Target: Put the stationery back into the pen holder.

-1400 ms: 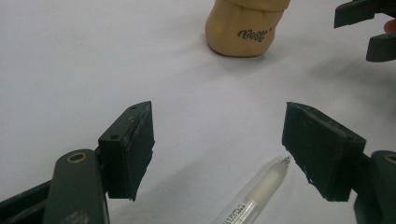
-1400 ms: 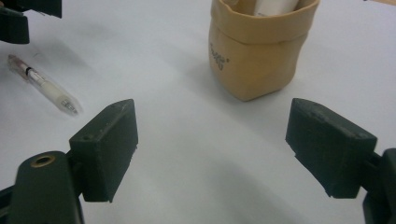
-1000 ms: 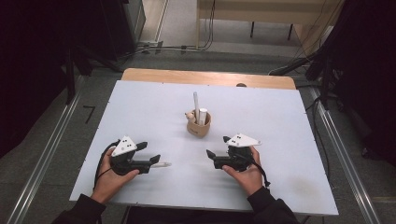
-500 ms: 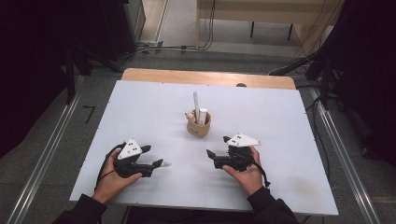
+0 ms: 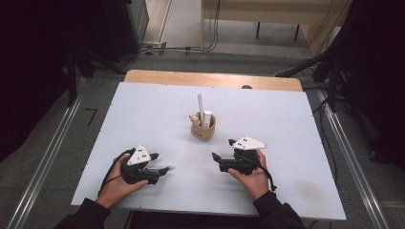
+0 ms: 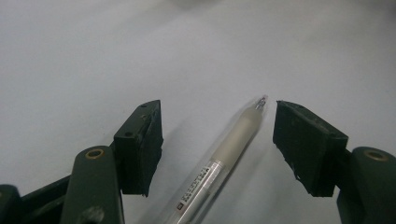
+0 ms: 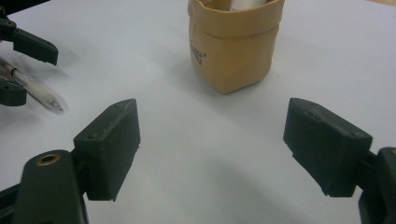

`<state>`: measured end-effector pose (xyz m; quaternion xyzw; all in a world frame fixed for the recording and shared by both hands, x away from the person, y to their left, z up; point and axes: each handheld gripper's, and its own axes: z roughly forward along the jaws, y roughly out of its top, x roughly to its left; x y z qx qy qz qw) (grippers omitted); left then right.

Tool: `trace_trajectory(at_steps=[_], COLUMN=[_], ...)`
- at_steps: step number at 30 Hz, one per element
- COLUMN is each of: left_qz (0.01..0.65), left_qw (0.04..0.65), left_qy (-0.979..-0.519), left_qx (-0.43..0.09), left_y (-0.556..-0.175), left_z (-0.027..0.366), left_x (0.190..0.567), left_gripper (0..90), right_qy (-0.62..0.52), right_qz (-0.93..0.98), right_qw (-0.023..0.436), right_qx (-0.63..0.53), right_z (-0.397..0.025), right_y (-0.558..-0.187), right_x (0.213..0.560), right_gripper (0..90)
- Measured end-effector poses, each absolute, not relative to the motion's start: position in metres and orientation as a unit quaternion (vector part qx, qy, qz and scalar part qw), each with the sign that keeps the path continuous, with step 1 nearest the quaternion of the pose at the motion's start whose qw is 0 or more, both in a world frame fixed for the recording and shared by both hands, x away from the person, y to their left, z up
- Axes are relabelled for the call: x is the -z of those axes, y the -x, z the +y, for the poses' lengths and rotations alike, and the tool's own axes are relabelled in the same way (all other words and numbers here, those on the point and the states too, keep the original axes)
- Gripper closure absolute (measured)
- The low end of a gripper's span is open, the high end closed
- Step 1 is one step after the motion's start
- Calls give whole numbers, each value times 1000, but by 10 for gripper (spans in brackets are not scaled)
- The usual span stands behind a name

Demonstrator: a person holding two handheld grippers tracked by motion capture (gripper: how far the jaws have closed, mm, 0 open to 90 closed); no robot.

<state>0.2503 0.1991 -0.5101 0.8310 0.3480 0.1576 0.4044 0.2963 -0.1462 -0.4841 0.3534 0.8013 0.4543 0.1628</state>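
Pale blue-white board covers the table (image 5: 157,109), with a strip of bare wood showing along its far edge. The landmark is a tan cup (image 5: 203,128) standing upright near the middle of the board, with white stick-shaped items rising from its mouth.

Open room: the surface on every side of the cup is bare. The widest clear stretches lie to the cup's left and right, out to the side edges. Between the cup and the near edge sit the two hands, each well apart from the cup and from one another.

Left gripper (image 5: 162,170): near-left of the cup, close to the near edge. Its jaws are spread. In the left gripper view (image 6: 219,140) a clear-barrelled pen (image 6: 219,158) with a pale grip lies flat on the board between the jaws, its tip level with their ends. Neither jaw touches it; a gap shows on both sides. In the high view the pen (image 5: 165,168) points out from the gripper towards the right.

Left hand (image 5: 117,183): wrapped round the gripper body from behind, dark sleeve coming in from the near edge, gripper held low and roughly level over the board.

Right gripper (image 5: 220,151): near-right of the cup, jaws wide apart and holding nothing. In the right gripper view (image 7: 210,144) they face the cup (image 7: 233,44), which stands well beyond them.

Right hand (image 5: 248,174): cupped under and behind its gripper, forearm angled in from the near edge.
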Motion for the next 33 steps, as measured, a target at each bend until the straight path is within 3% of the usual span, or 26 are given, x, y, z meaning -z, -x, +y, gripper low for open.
trace_trajectory(at_steps=[19, 33], left_qz=[339, 320], left_qw=[385, 395], left_qy=[-843, -848], left_qx=[-164, -150], left_y=[-250, -249], left_z=[195, 196], left_x=[515, 515], left_gripper=[413, 687], right_qy=[-353, -353], right_qz=[802, 802], right_qw=[164, 164], right_qx=[-453, -452], right_z=[-146, -145], right_y=[-296, -296], right_x=[484, 485], right_gripper=[179, 183])
